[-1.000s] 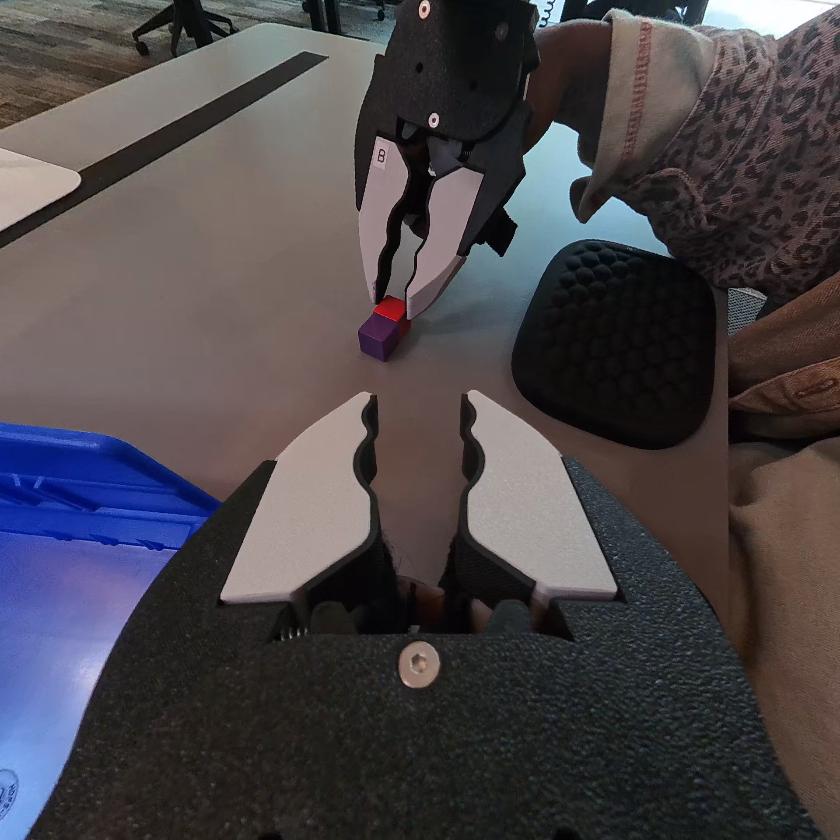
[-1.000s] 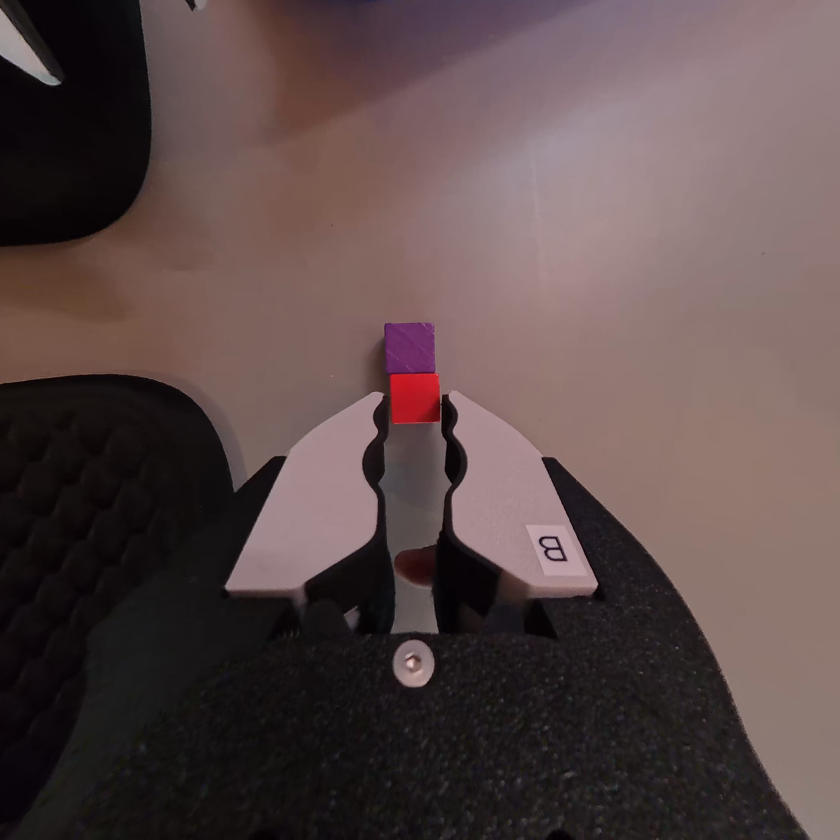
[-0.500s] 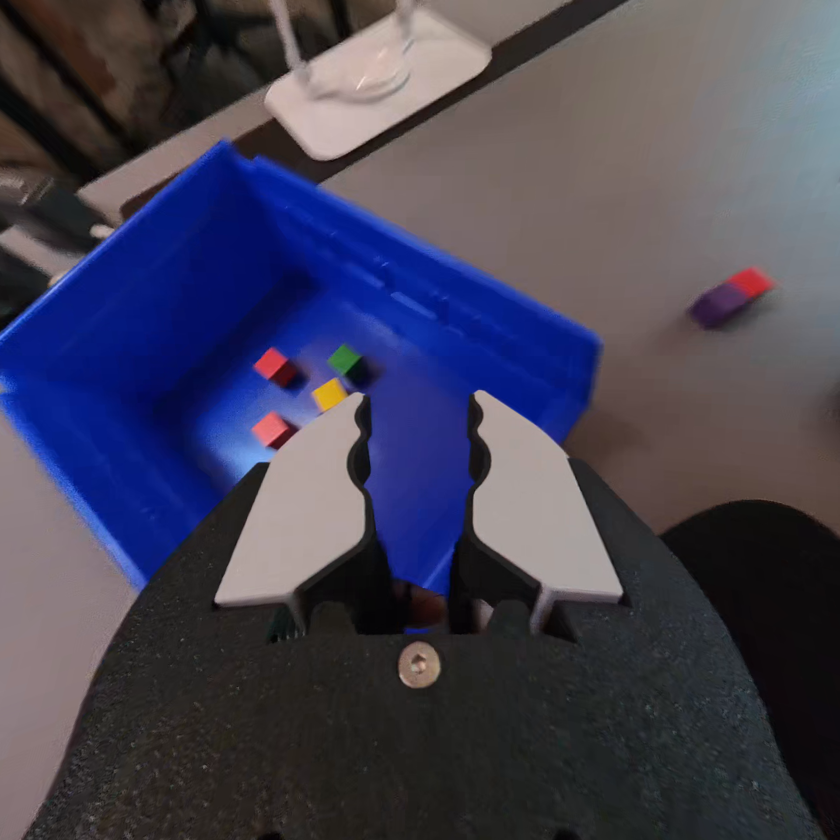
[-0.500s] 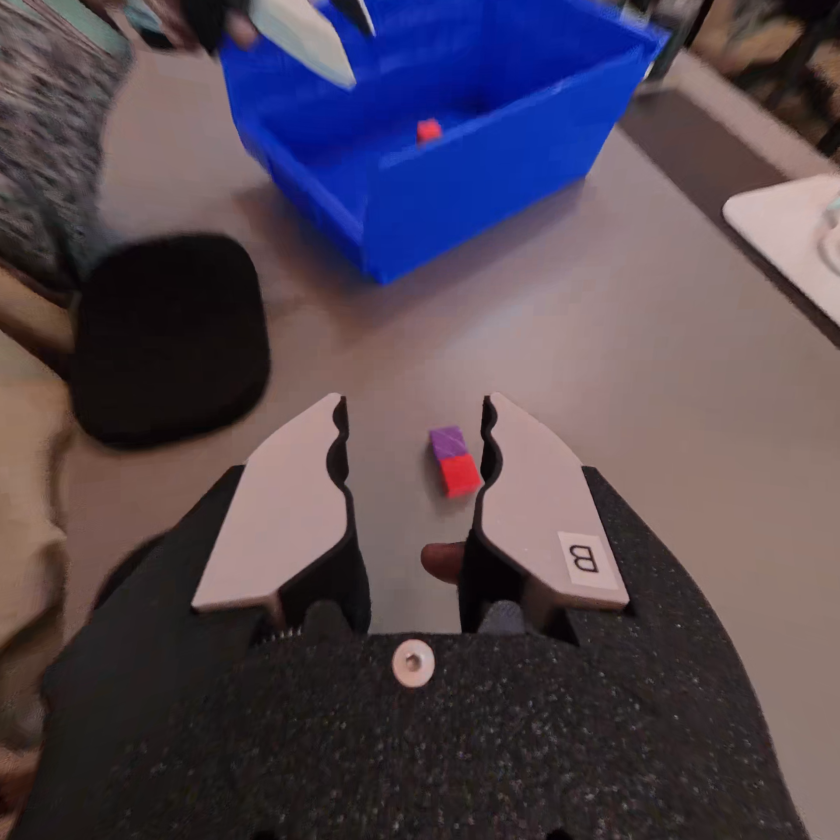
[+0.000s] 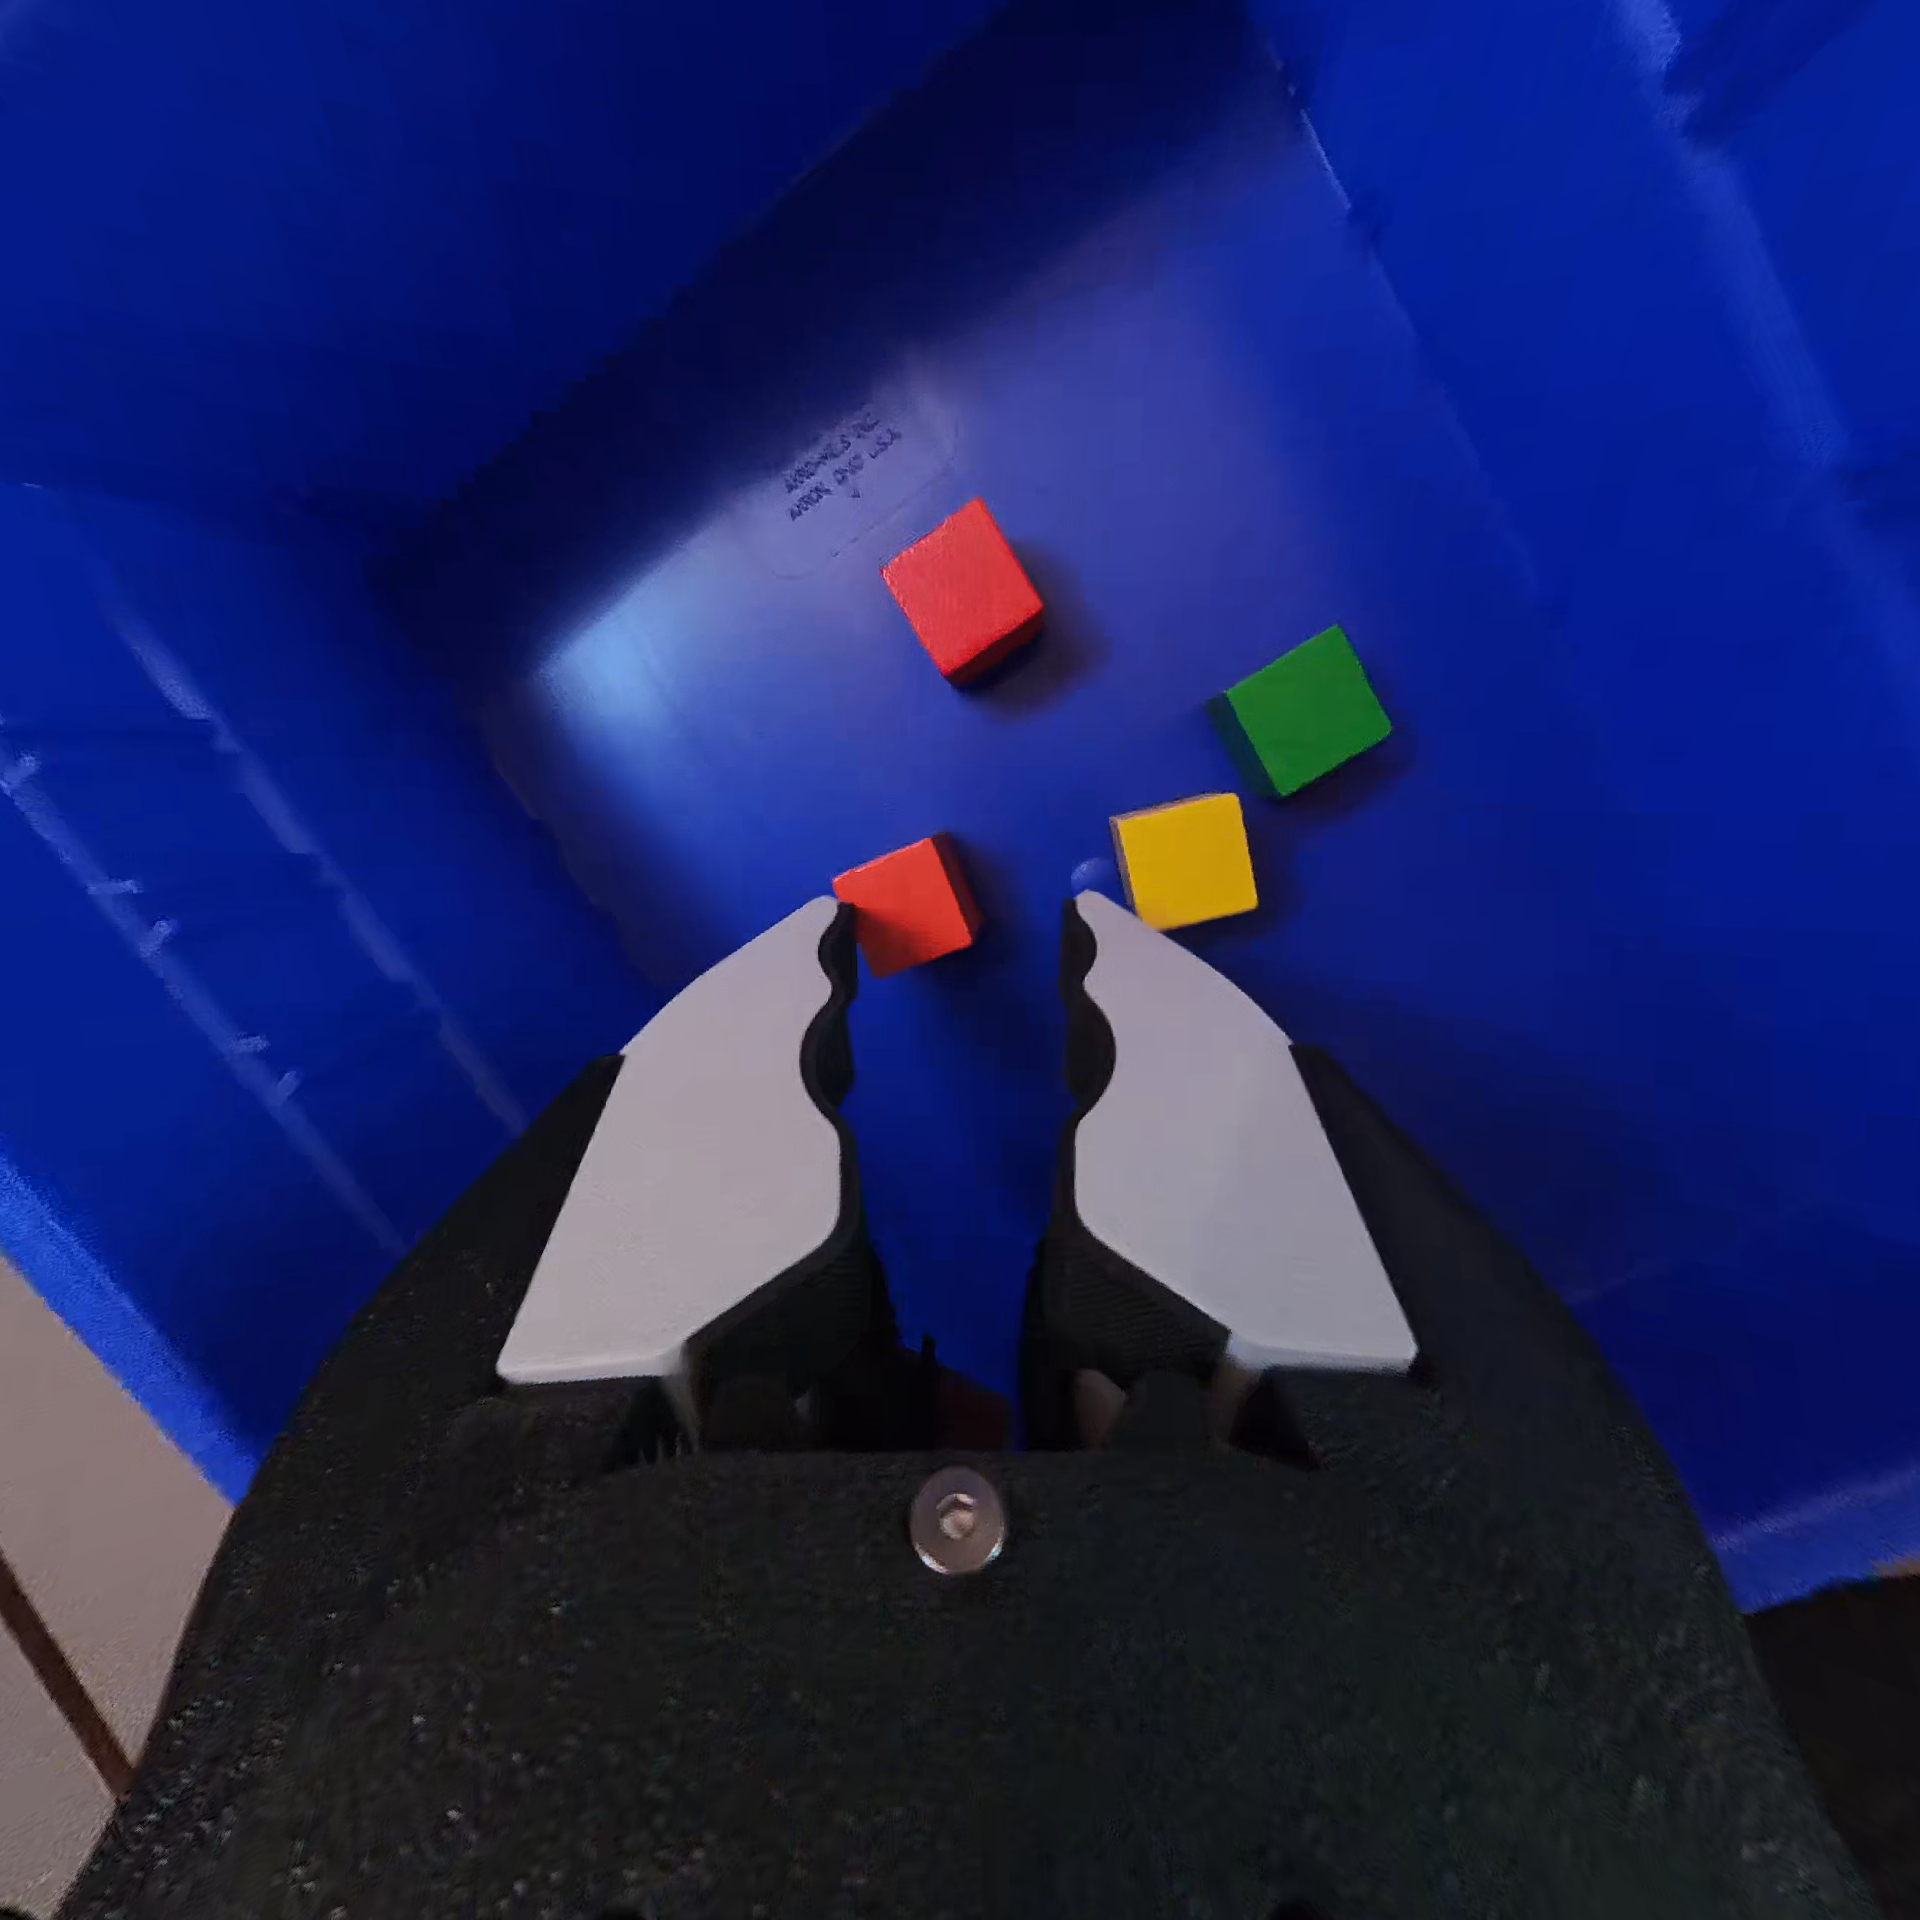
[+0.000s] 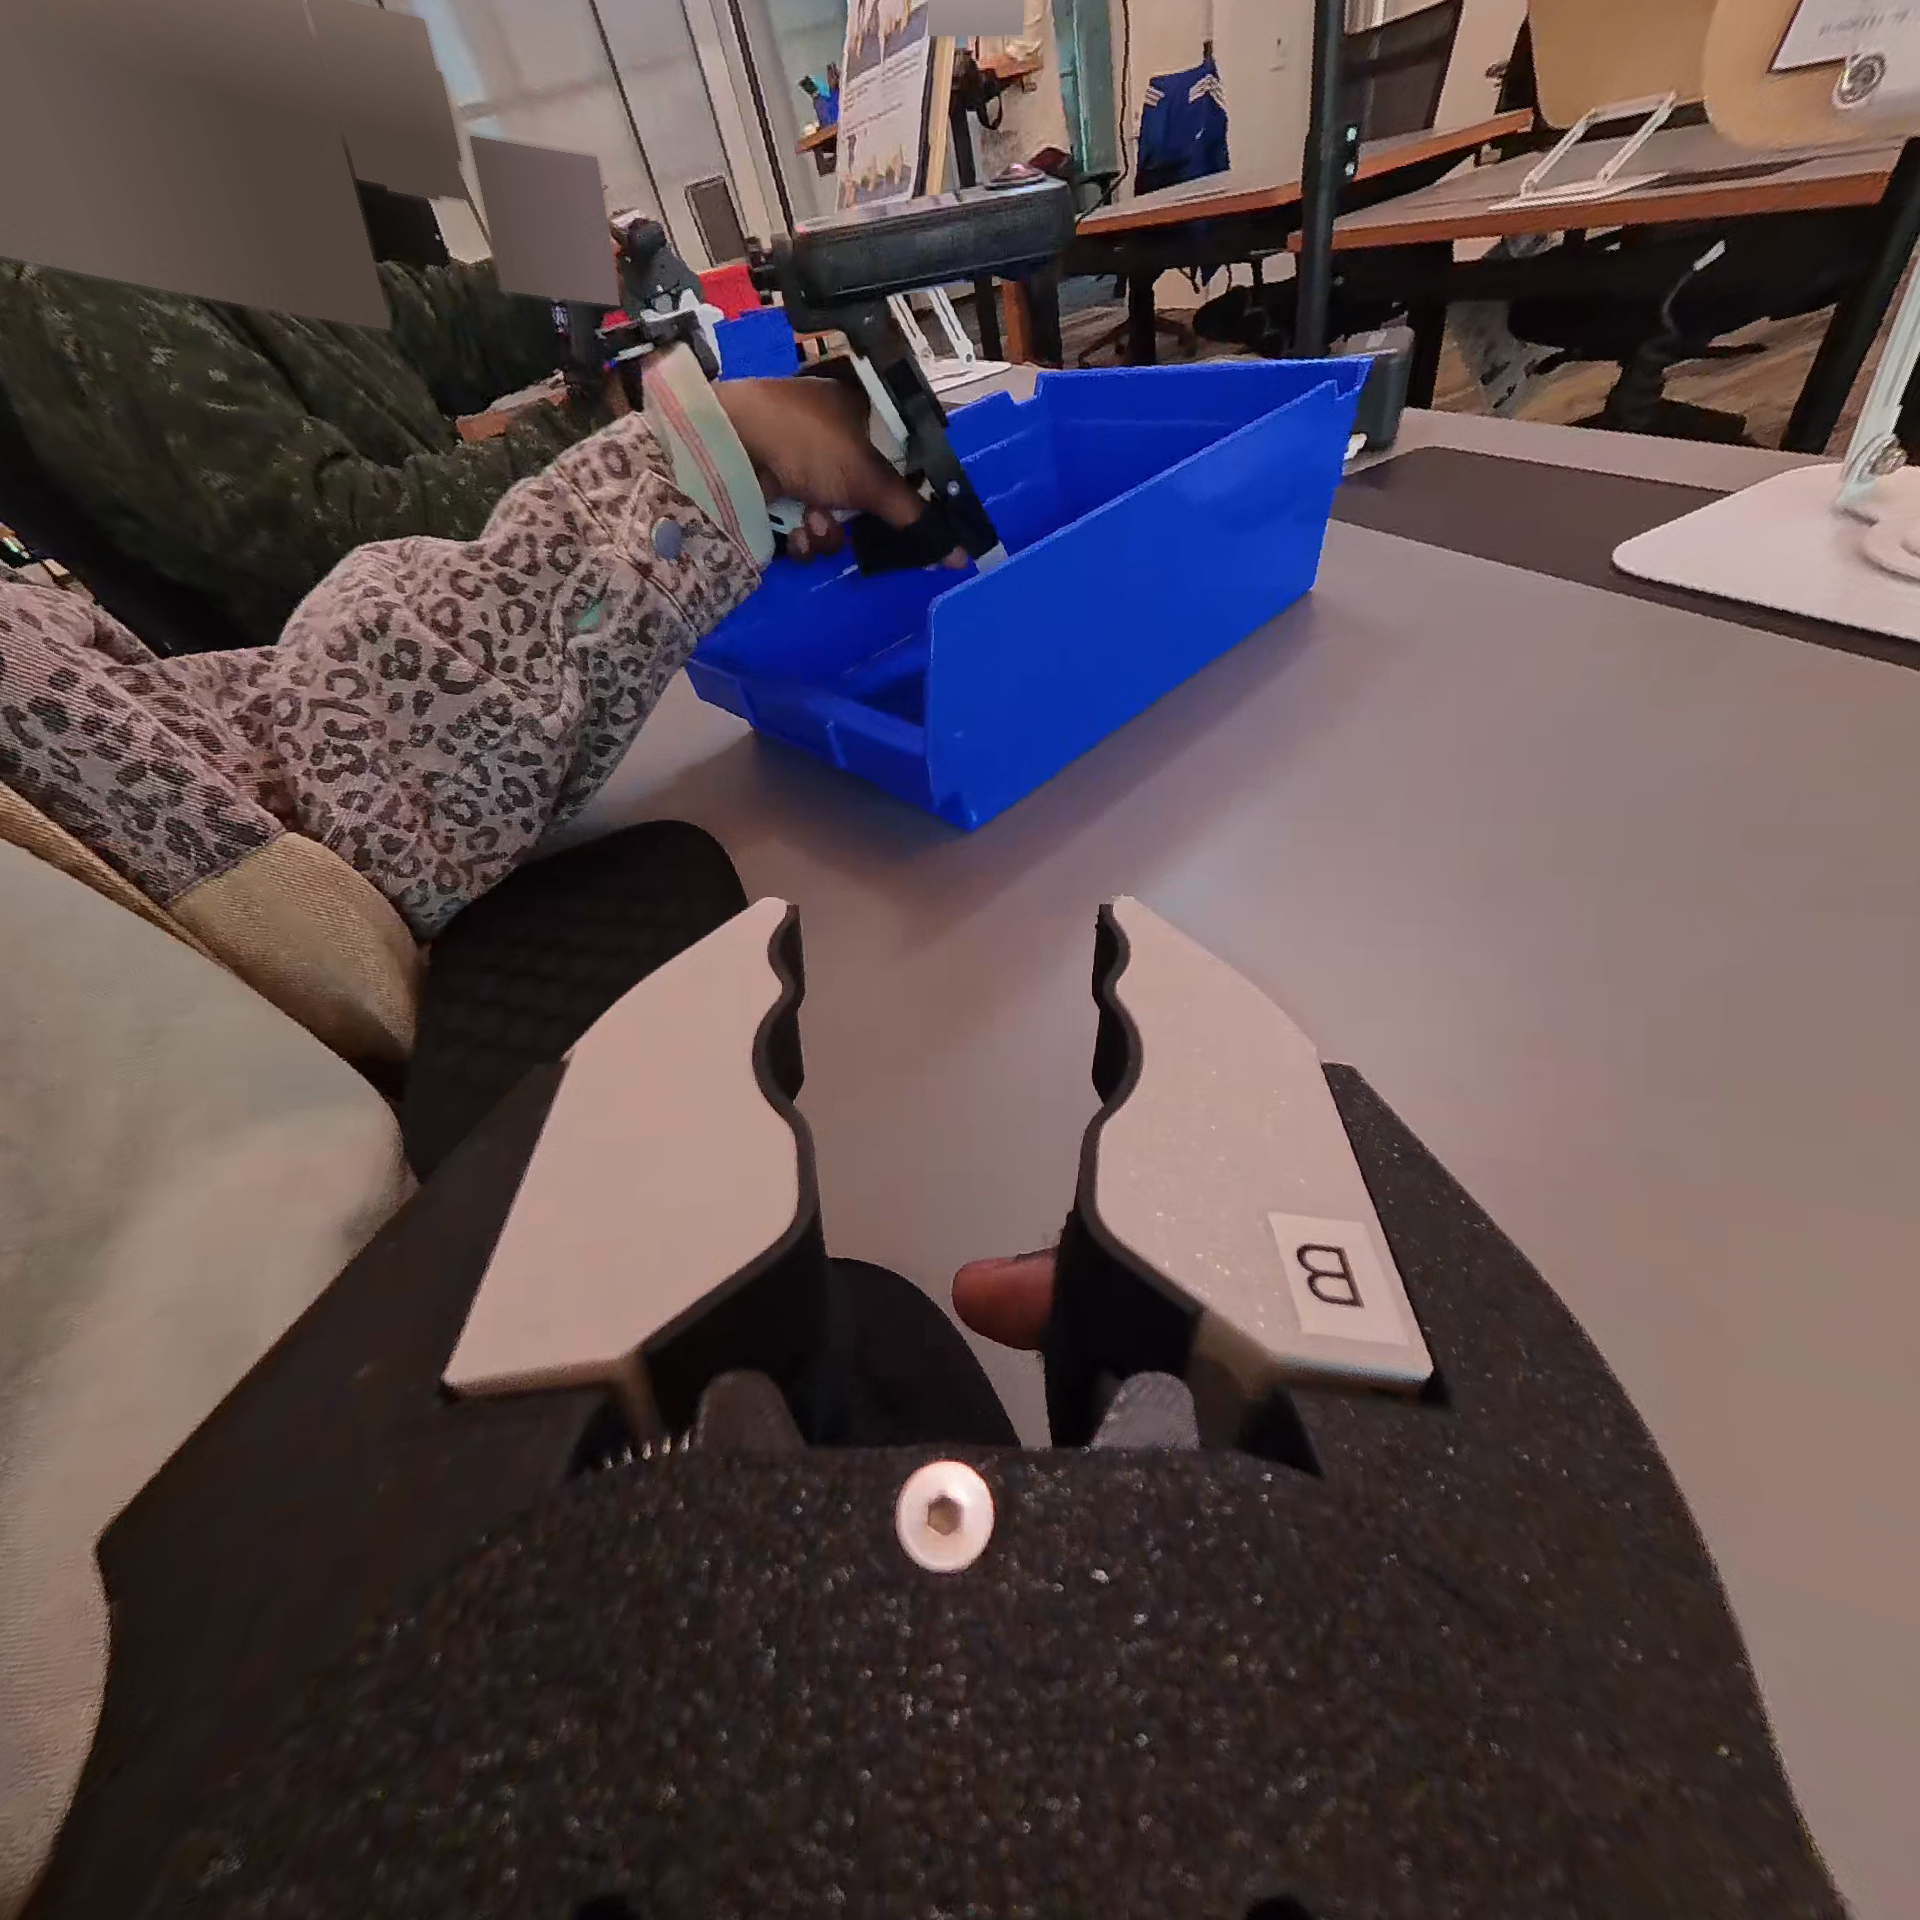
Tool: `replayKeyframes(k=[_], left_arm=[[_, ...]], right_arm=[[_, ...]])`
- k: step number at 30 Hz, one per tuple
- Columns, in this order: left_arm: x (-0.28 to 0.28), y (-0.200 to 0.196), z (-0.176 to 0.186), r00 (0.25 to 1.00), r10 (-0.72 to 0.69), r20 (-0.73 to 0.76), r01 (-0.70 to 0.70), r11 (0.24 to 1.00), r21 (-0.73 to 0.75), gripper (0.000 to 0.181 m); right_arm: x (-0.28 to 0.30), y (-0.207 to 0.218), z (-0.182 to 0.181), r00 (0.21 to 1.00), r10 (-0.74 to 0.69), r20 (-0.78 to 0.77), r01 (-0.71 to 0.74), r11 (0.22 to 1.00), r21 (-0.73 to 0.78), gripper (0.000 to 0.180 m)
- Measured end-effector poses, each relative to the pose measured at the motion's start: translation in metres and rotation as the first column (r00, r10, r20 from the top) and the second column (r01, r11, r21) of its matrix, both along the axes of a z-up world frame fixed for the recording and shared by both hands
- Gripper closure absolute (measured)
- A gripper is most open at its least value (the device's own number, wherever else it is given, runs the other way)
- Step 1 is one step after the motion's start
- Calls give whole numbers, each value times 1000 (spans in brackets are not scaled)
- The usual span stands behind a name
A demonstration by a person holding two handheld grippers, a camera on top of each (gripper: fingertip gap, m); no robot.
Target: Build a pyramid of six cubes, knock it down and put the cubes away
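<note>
My left gripper (image 5: 956, 909) is open and empty, reaching down inside a blue bin (image 5: 312, 520). On the bin floor lie a red cube (image 5: 909, 904) just ahead of my left fingertip, a yellow cube (image 5: 1184, 859) by my right fingertip, a second red cube (image 5: 961, 589) farther off and a green cube (image 5: 1304, 712). My right gripper (image 6: 945, 914) is open and empty, held above the grey table (image 6: 1507, 831). From the right wrist view I see the left gripper (image 6: 914, 457) dipping into the blue bin (image 6: 1122, 623), held by a hand (image 6: 810, 447) in a leopard-print sleeve.
A black textured pad (image 6: 561, 935) lies on the table left of my right gripper. A white stand base (image 6: 1766, 561) sits at the table's far right. A person's clothing (image 6: 156, 1195) fills the left edge. Desks and chairs stand beyond the table. Across from one pair of fingers to the other is roughly 35 centimetres. To reach the green cube (image 5: 1304, 712) in a straight line is about 5 centimetres for my left fingers, about 30 centimetres for my right.
My left gripper has swung from the table over and down into the blue bin. My right gripper let go of the red cube, opened wider and lifted away; the red and purple cubes are out of view.
</note>
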State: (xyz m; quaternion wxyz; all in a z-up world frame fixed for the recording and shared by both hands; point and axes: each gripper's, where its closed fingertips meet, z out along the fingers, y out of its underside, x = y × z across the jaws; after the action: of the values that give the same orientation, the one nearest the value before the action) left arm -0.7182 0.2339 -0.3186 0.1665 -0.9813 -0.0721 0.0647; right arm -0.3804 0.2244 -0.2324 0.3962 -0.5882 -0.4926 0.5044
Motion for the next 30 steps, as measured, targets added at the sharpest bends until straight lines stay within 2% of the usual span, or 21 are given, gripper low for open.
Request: replayKeyframes(k=[2, 4, 6, 9, 11, 15, 16, 17, 19, 21, 23, 24, 25, 26, 28, 29, 30], left_arm=[[-7, 4, 0, 999, 2, -45, -1, 1000, 9, 161], [-8, 4, 0, 998, -16, -56, 16, 1000, 6, 162], [-3, 5, 3, 998, -44, -55, 46, 998, 37, 176], [-1, 3, 6, 995, -56, -85, 61, 997, 54, 173], [-4, 2, 6, 994, -46, -103, 51, 998, 42, 157], [-7, 5, 3, 996, -12, -87, 15, 999, 40, 148], [-8, 3, -2, 997, -10, -72, 11, 1000, 6, 150], [-7, 1, -7, 998, -19, -61, 17, 1000, -24, 159], [-6, 3, -11, 997, -43, -68, 41, 998, -37, 159], [2, 5, 0, 995, -63, -72, 64, 998, 19, 160], [23, 10, 29, 990, -124, -63, 135, 970, 204, 160], [45, 13, 50, 978, -208, -37, 208, 917, 340, 160], [73, 13, 74, 951, -310, -14, 277, 827, 489, 160], [105, 8, 100, 903, -430, -3, 333, 693, 640, 160], [175, -20, 152, 735, -676, -43, 350, 325, 879, 160], [203, -38, 171, 662, -744, -87, 304, 161, 939, 160], [225, -54, 182, 608, -784, -125, 257, 45, 966, 160]], right_arm=[[0, -1, -4, 1000, 7, 13, -7, 1000, -8, 126], [-1, -2, -7, 999, 9, 32, -9, 1000, 7, 126], [-1, -3, -7, 999, 11, 33, -11, 1000, 17, 126], [-2, -2, -6, 1000, 14, 24, -14, 1000, 8, 126], [-2, -2, -6, 1000, 18, 25, -18, 1000, 7, 127], [-2, -3, -10, 999, 17, 43, -18, 1000, 19, 129], [-2, -3, -11, 999, 16, 47, -17, 1000, 22, 129], [-3, -3, -11, 999, 15, 49, -16, 1000, 25, 129], [-3, -2, -11, 999, 14, 46, -15, 1000, 27, 129], [-2, -1, -9, 999, 6, 39, -7, 1000, 29, 131], [-1, 1, -6, 1000, -4, 15, 4, 1000, 21, 135], [-1, 1, -2, 1000, -7, -4, 8, 1000, 18, 138], [-1, 1, 4, 999, -10, -36, 11, 1000, 17, 142], [-1, 0, 12, 997, -14, -79, 15, 1000, 14, 146], [-4, -5, 35, 981, -16, -196, 12, 1000, -23, 154], [-7, -12, 47, 966, 3, -258, -17, 998, -55, 154], [-11, -22, 59, 947, 32, -319, -63, 994, -86, 154]])
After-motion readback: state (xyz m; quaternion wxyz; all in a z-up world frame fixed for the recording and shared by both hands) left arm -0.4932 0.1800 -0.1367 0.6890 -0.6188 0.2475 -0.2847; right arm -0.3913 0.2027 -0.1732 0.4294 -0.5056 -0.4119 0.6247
